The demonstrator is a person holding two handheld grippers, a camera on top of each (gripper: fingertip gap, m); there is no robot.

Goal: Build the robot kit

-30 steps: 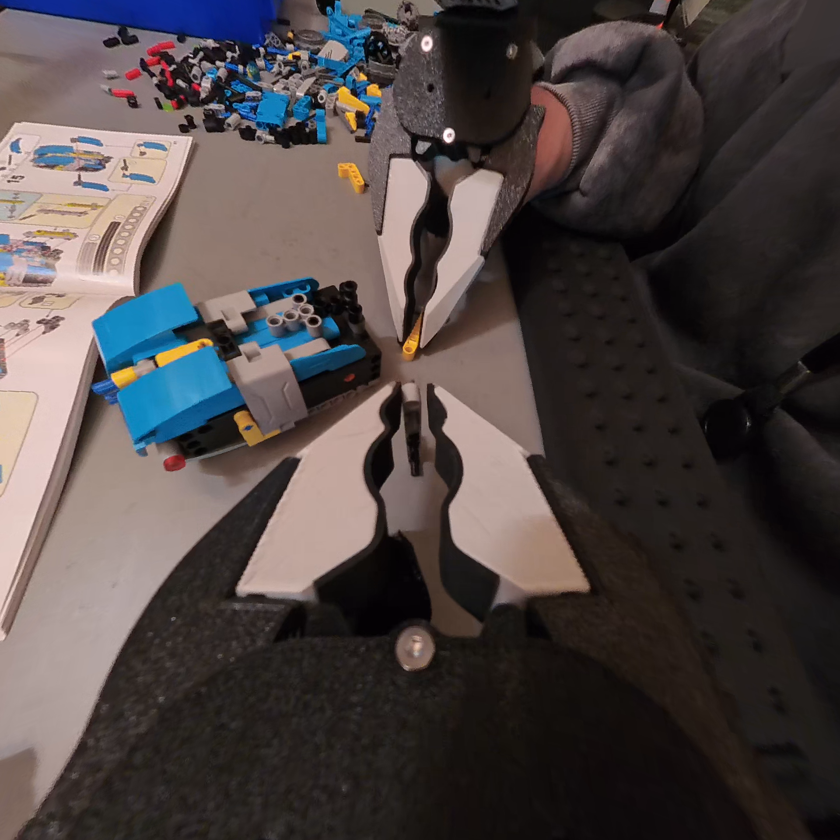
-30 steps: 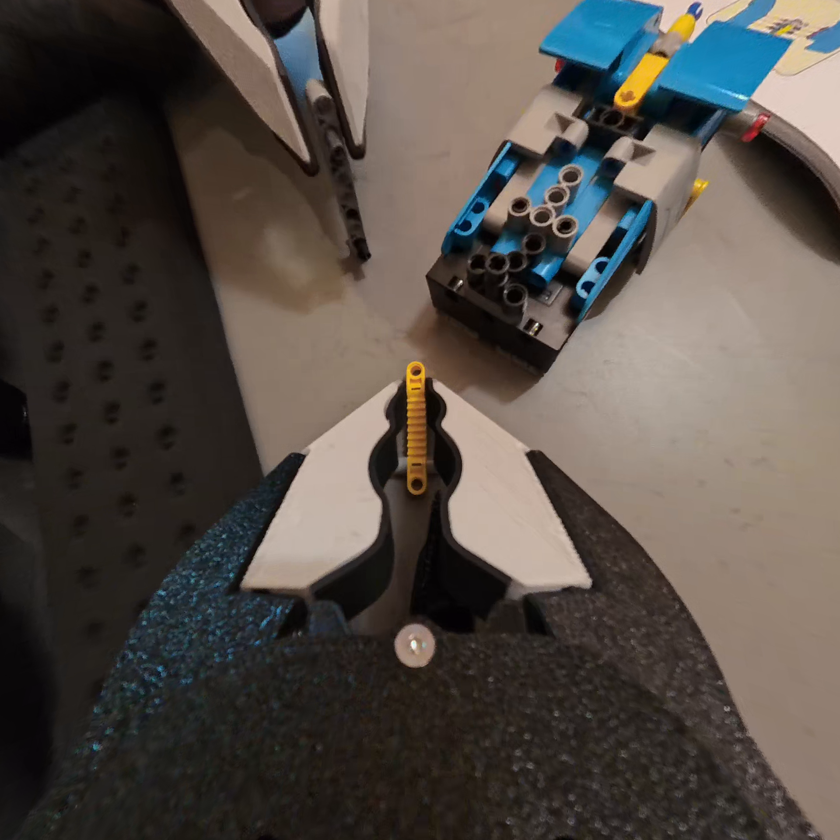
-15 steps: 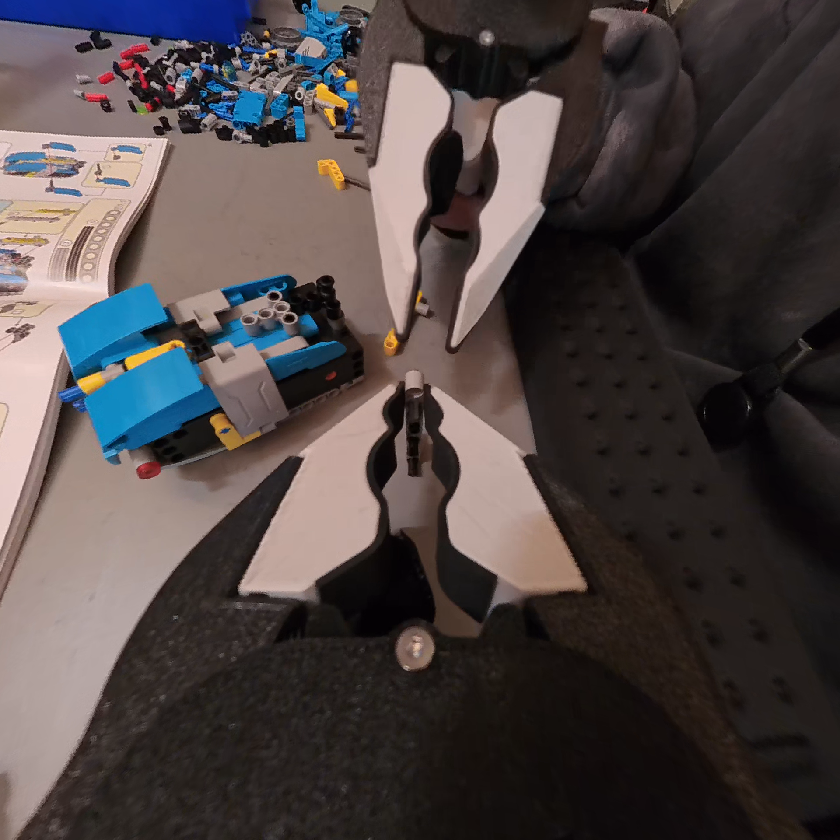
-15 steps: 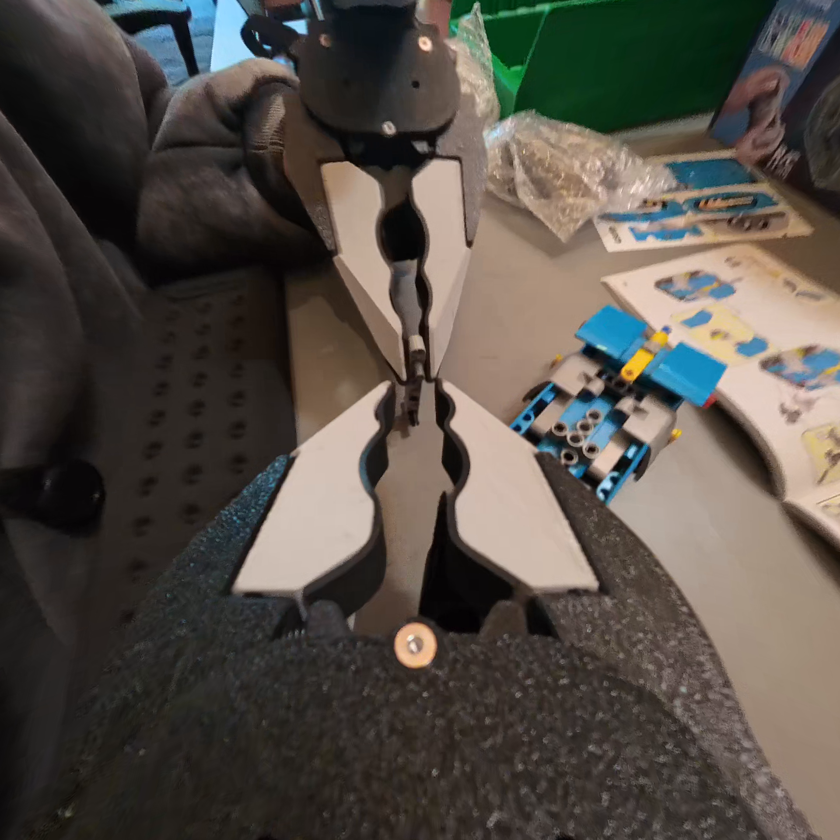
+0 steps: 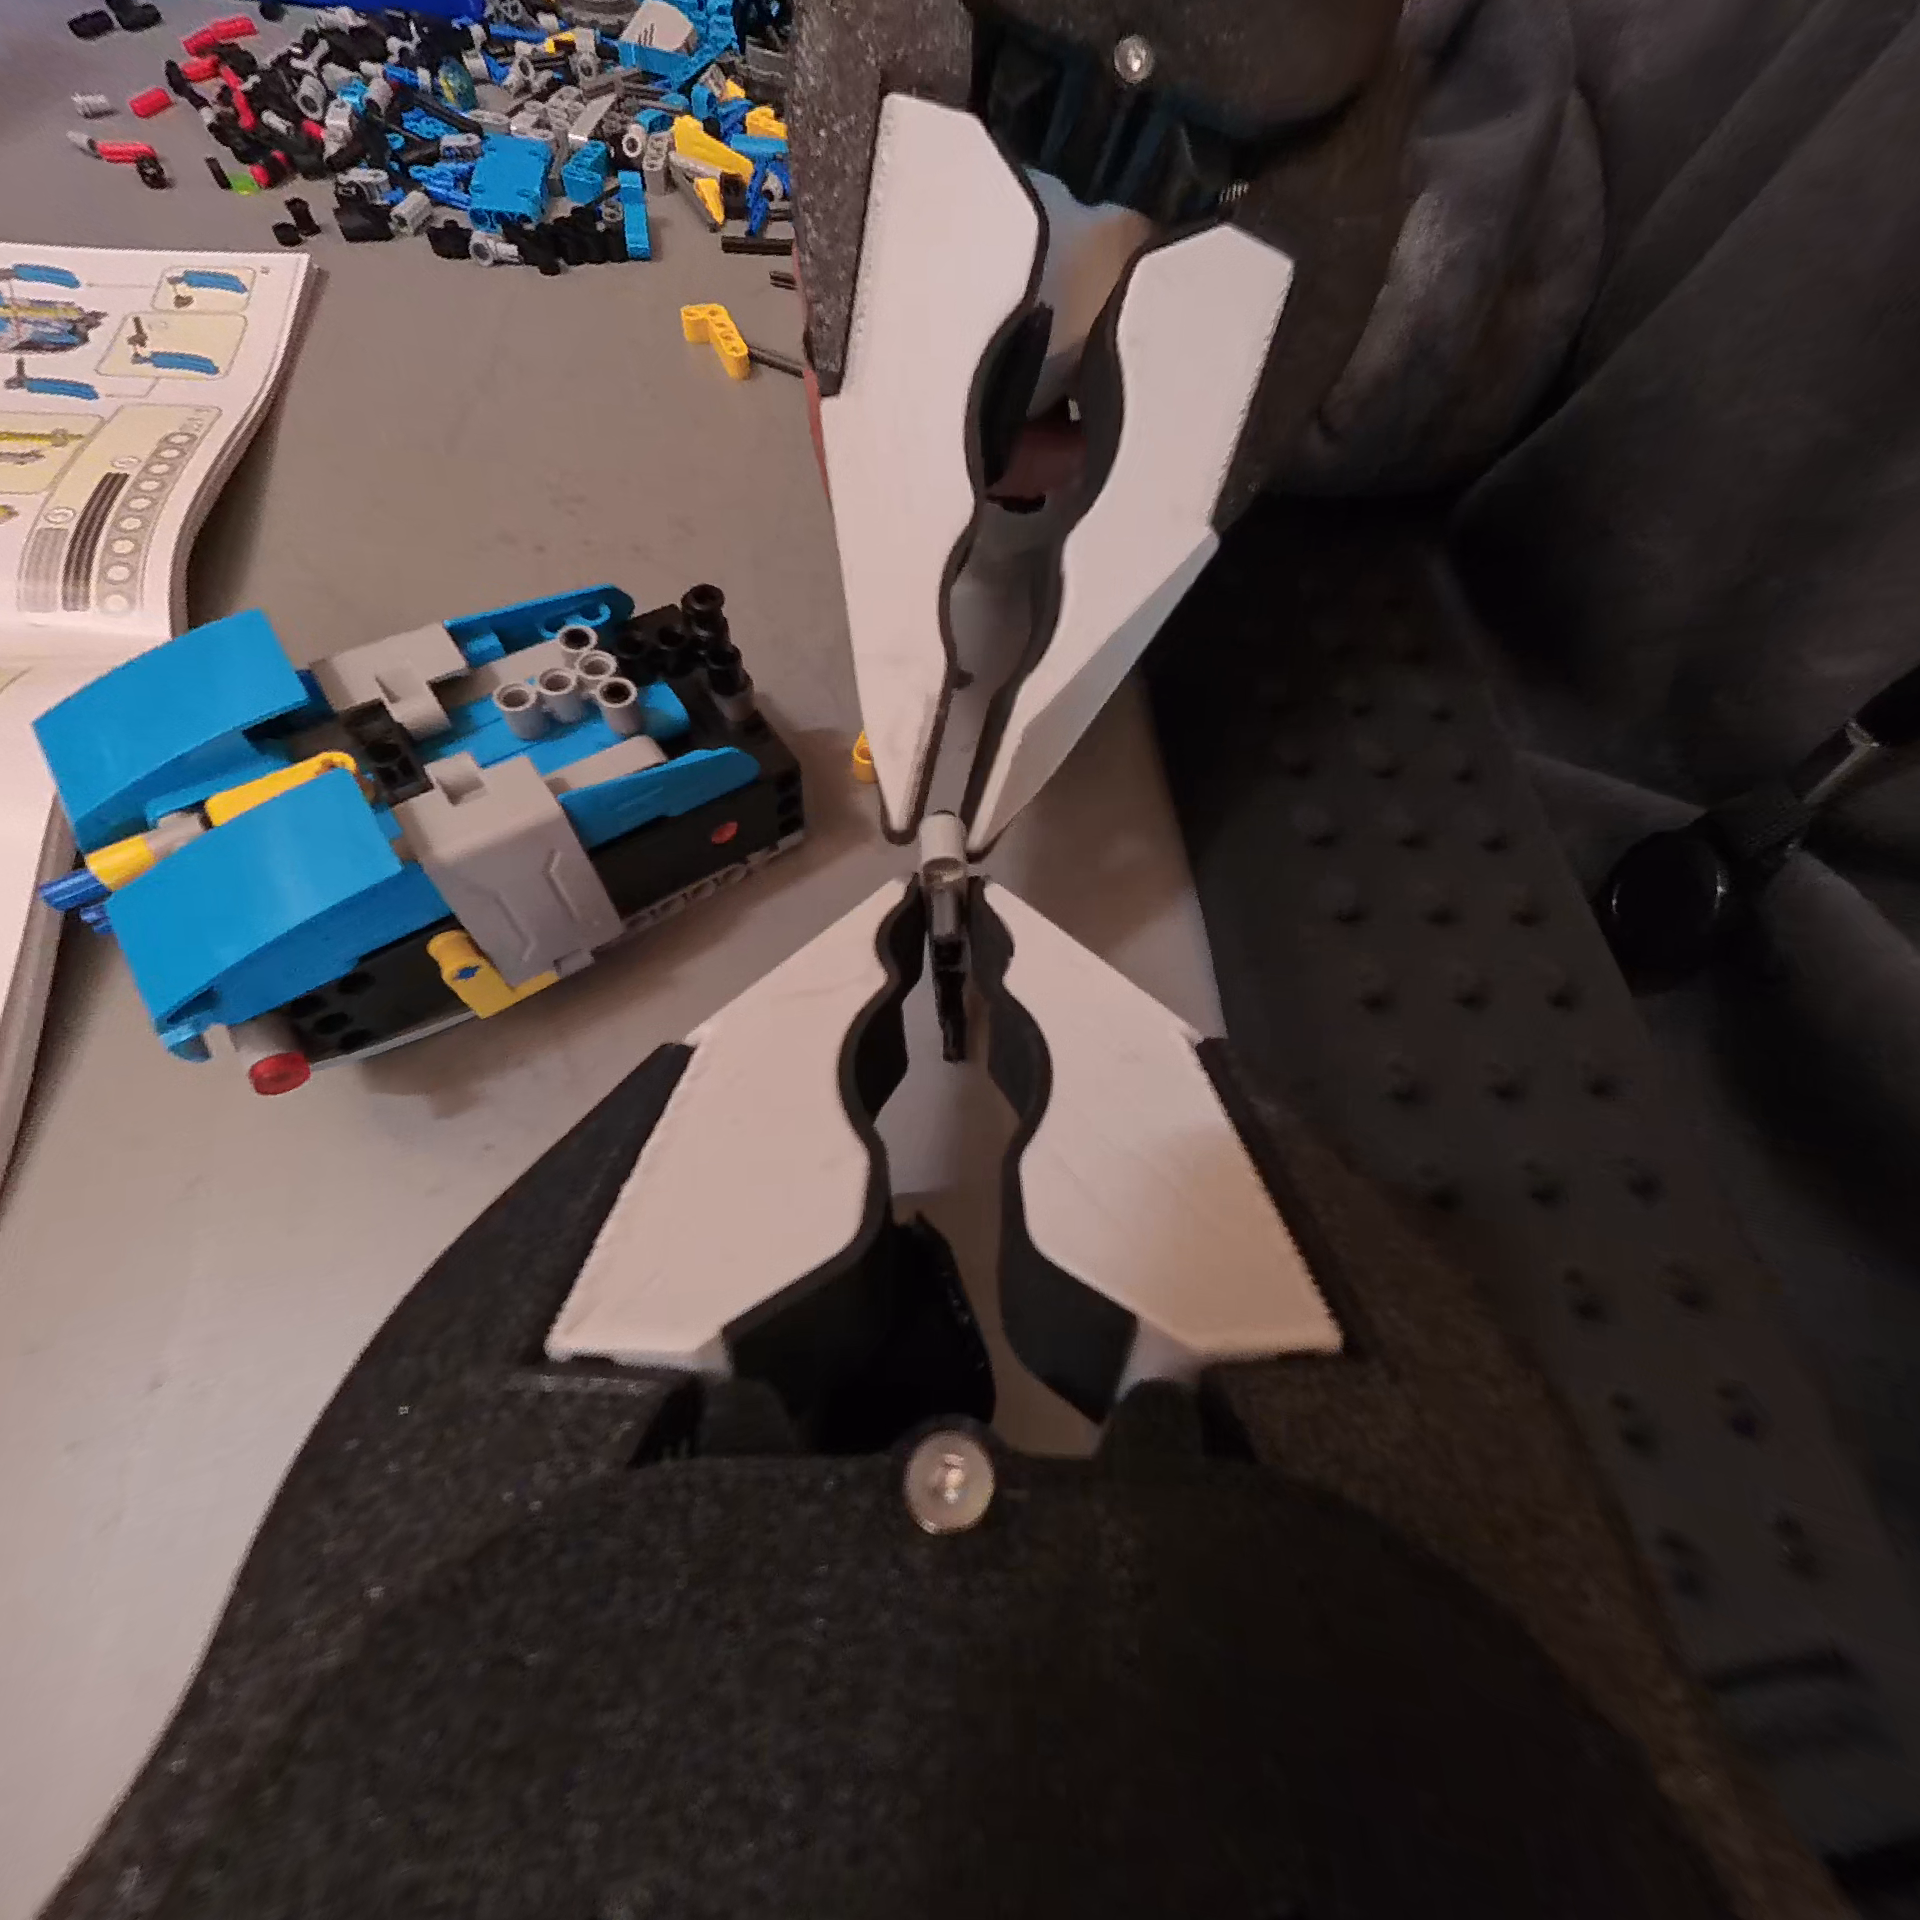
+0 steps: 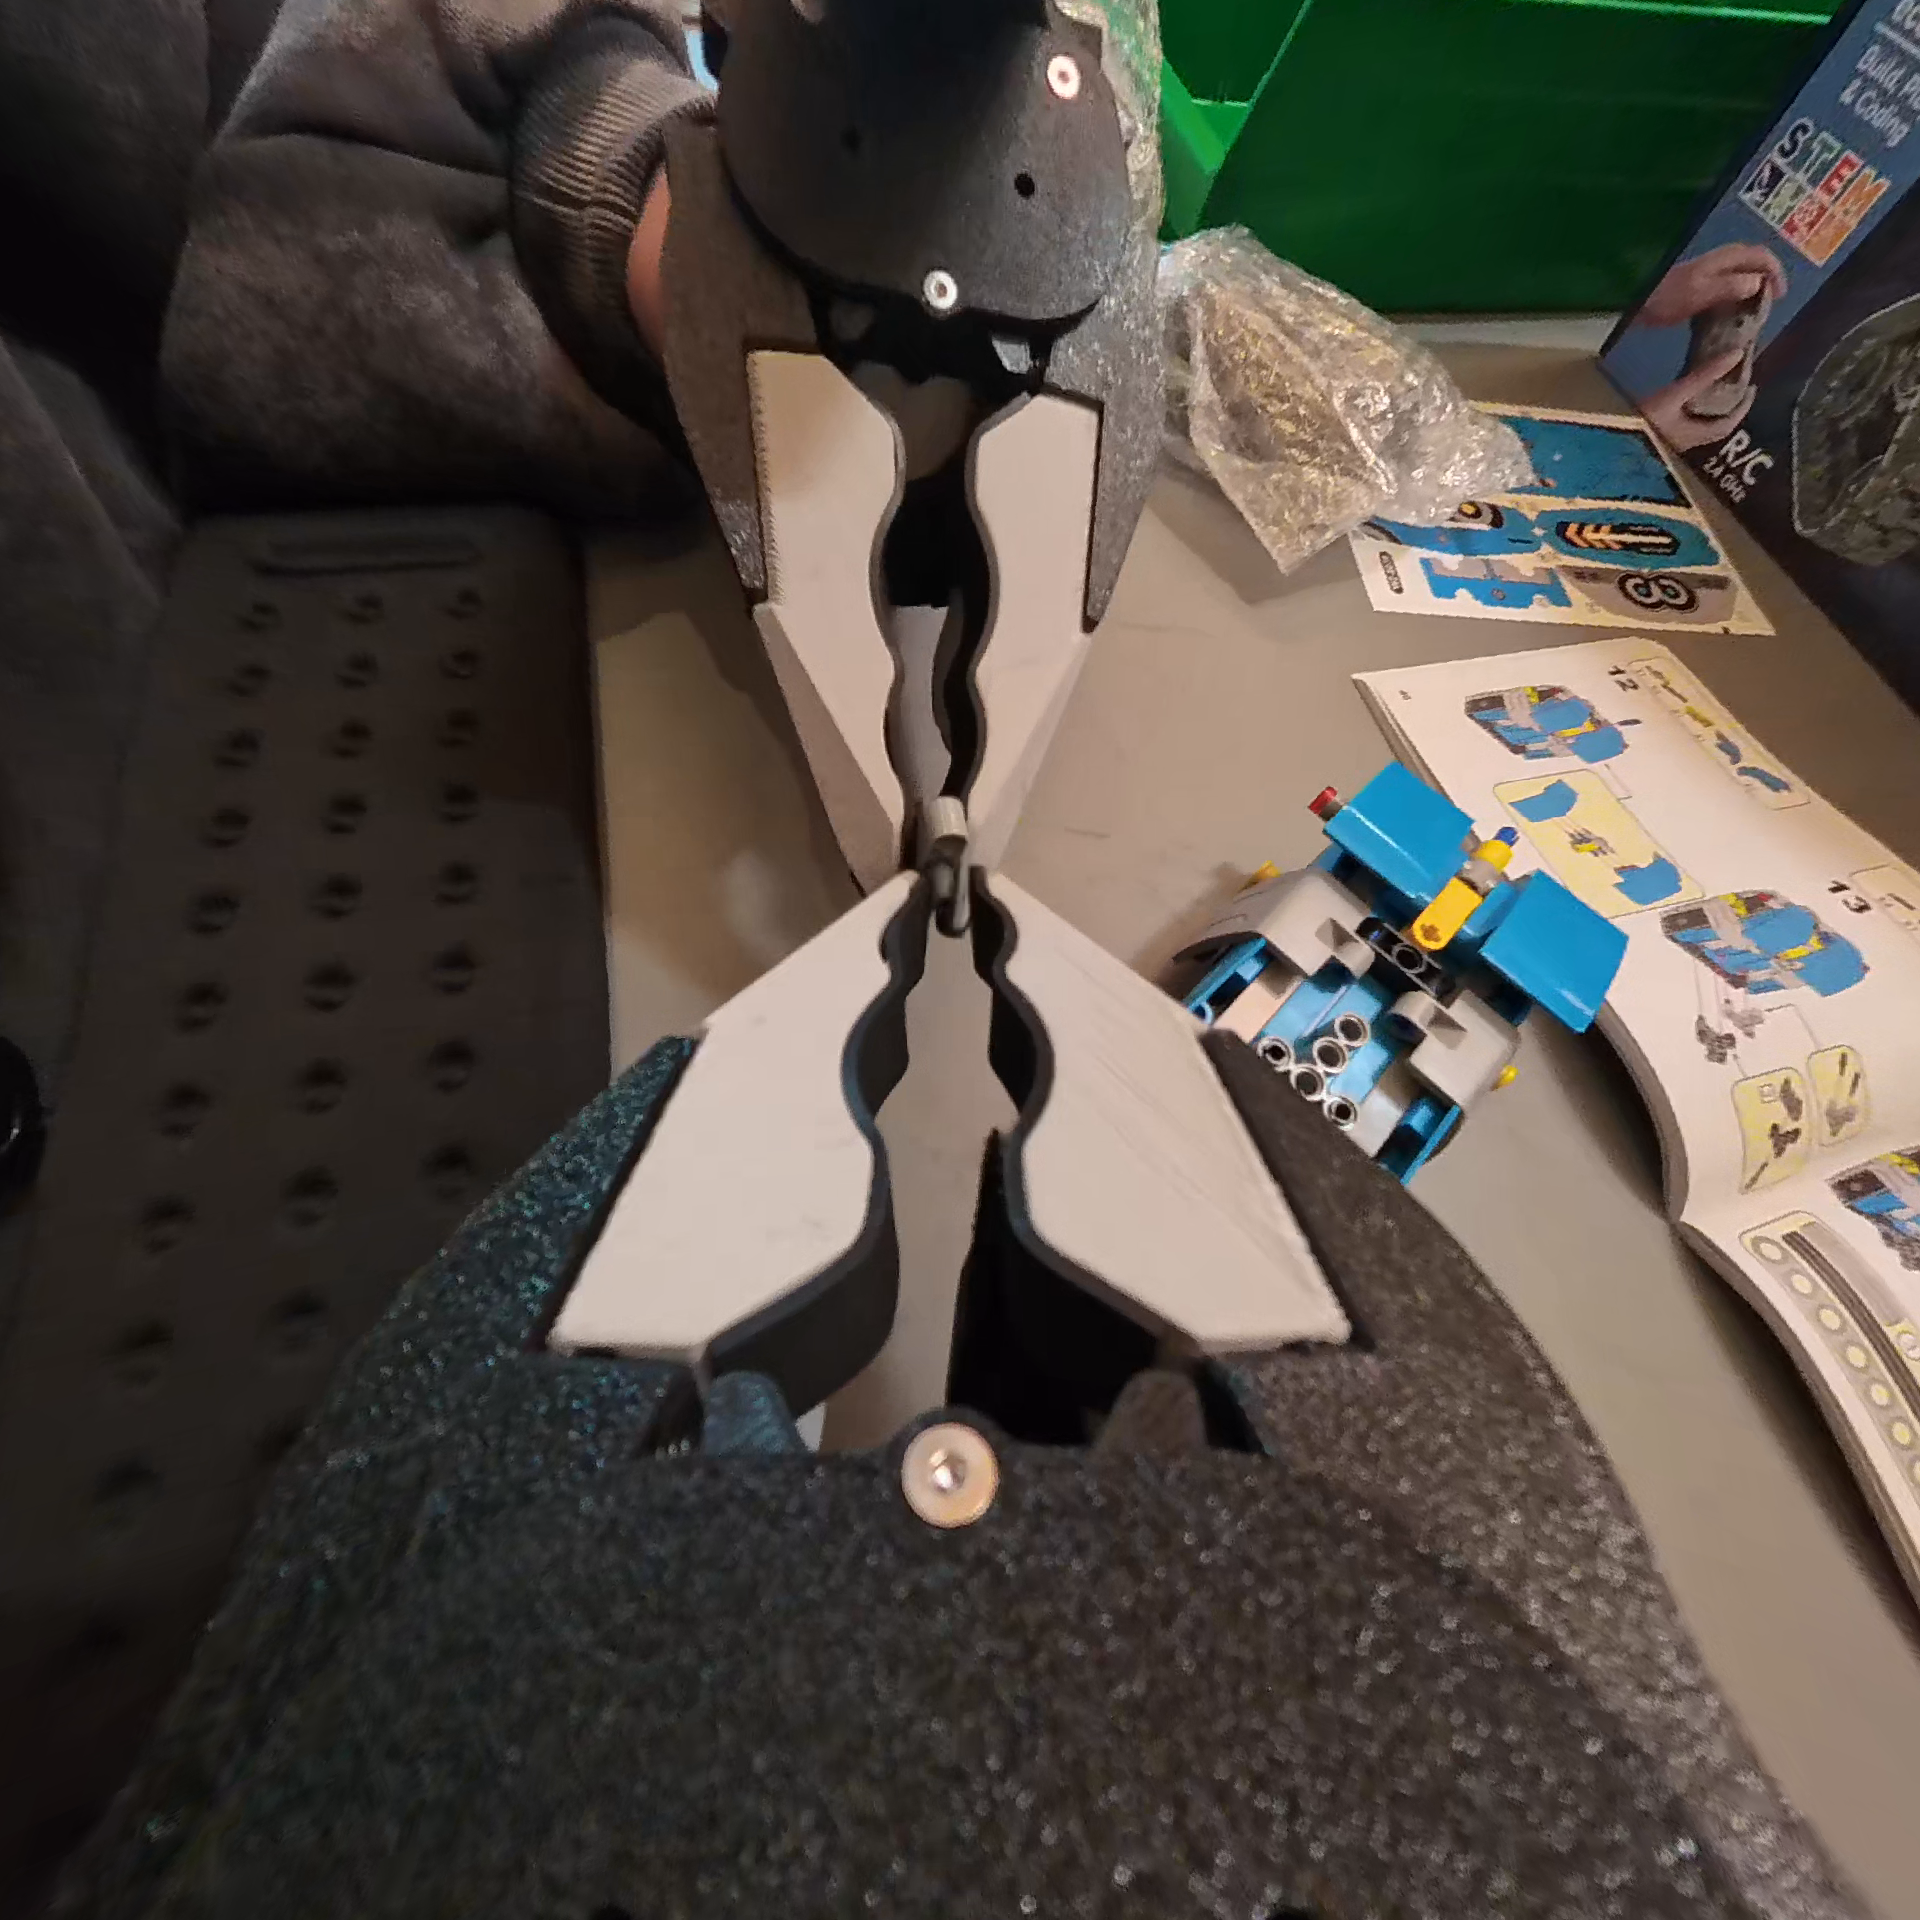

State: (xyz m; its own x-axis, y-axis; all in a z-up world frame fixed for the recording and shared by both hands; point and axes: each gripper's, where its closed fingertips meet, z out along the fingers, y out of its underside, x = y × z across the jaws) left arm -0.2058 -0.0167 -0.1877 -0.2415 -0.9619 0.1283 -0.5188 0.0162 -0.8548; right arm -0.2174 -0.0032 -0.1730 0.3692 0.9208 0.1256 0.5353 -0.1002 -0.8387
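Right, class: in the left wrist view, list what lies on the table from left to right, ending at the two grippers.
Instruction booklet → blue toy car → small yellow piece → right gripper meeting left gripper tip to tip, a grey and black pin piece between them.

The left gripper (image 5: pixel 948 883) and the right gripper (image 6: pixel 945 894) are meeting tip to tip above the table's (image 5: pixel 436 447) near edge, a small pin piece (image 5: pixel 943 847) sitting between their tips. The model car (image 5: pixel 416 831) is lying on the table to the left of the tips in the left wrist view, the open instruction booklet (image 5: pixel 125 416) lying farther left and the pile of loose parts (image 5: pixel 468 135) spreading behind it
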